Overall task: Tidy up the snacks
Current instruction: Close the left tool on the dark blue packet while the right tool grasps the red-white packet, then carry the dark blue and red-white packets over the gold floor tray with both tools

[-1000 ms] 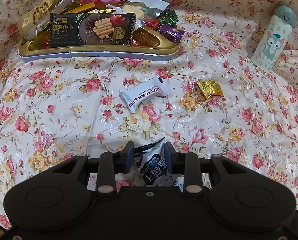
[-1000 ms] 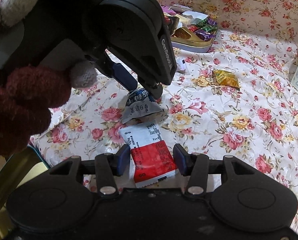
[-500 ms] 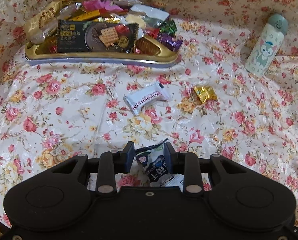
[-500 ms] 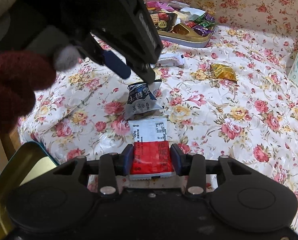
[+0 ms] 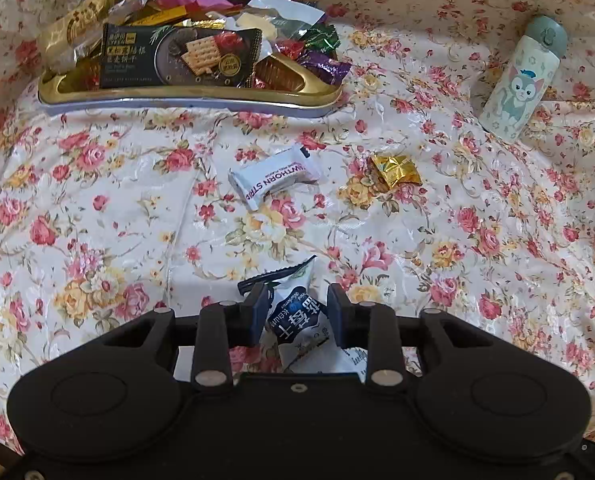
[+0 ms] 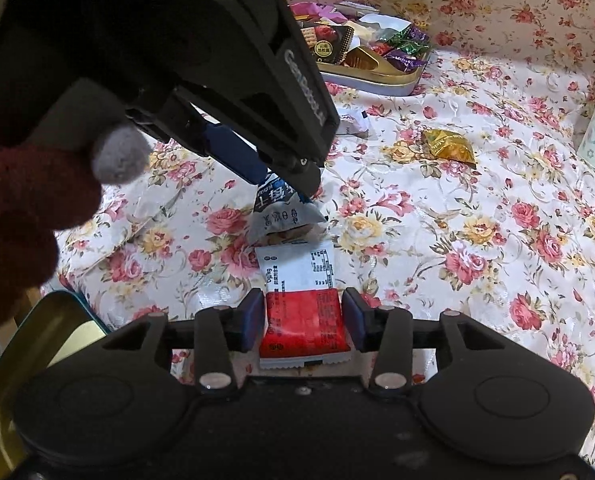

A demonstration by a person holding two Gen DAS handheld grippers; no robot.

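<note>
My left gripper (image 5: 297, 304) is shut on a blue-and-white snack packet (image 5: 299, 320) and holds it just above the floral cloth; the right wrist view shows that packet (image 6: 283, 212) hanging from it. My right gripper (image 6: 303, 312) is shut on a red-and-white snack packet (image 6: 303, 320) close behind it. A white hawthorn strip bar (image 5: 273, 180) and a gold-wrapped candy (image 5: 395, 170) lie loose on the cloth. A gold tray (image 5: 189, 98) piled with snacks sits at the back left.
A pale bottle with a cat picture (image 5: 521, 80) stands at the back right. A second gold tin (image 6: 29, 360) edge shows at the lower left of the right wrist view, by the table edge. The cloth is wrinkled.
My right gripper has closed on the red-and-white packet. My left gripper has lifted slightly with the blue-and-white packet.
</note>
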